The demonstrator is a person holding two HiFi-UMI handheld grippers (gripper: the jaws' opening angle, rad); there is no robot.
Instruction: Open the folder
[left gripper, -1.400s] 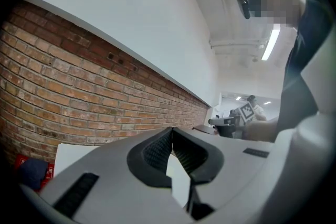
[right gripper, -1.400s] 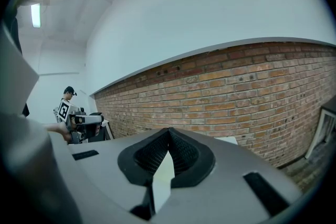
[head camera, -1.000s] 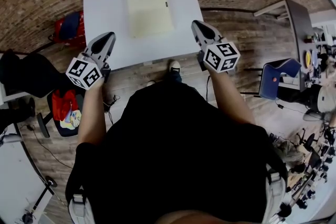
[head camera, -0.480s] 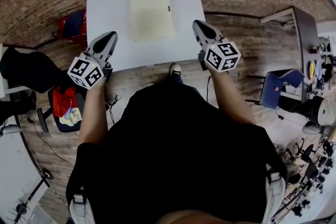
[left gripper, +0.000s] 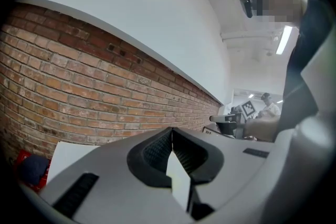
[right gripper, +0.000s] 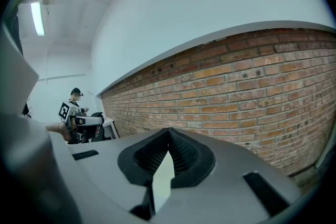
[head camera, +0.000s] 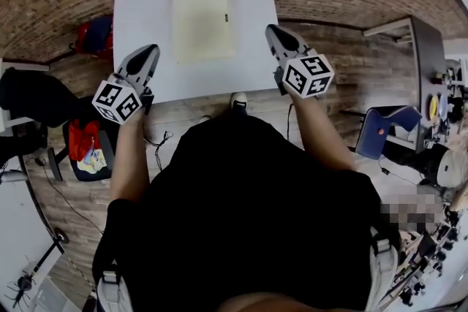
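A pale yellow folder (head camera: 199,24) lies closed and flat on the white table (head camera: 146,18), toward its far side. My left gripper (head camera: 149,50) hangs over the table's near left edge, short of the folder and to its left. My right gripper (head camera: 273,31) is at the table's right edge, beside the folder's near right corner. Both point roughly level toward the brick wall. In the left gripper view the left gripper (left gripper: 171,130) has its jaws meeting at the tip with nothing between them. The right gripper (right gripper: 168,131) looks the same in its own view. The folder appears in neither gripper view.
A red bag (head camera: 93,36) sits on the floor left of the table. A black chair (head camera: 84,150) with colourful items stands at the left, a blue chair (head camera: 384,120) and a desk (head camera: 420,33) at the right. Another person (right gripper: 76,96) stands far off along the wall.
Both grippers have moved a little forward toward the table, and the right one now reaches its right edge. The folder lies unmoved and closed.
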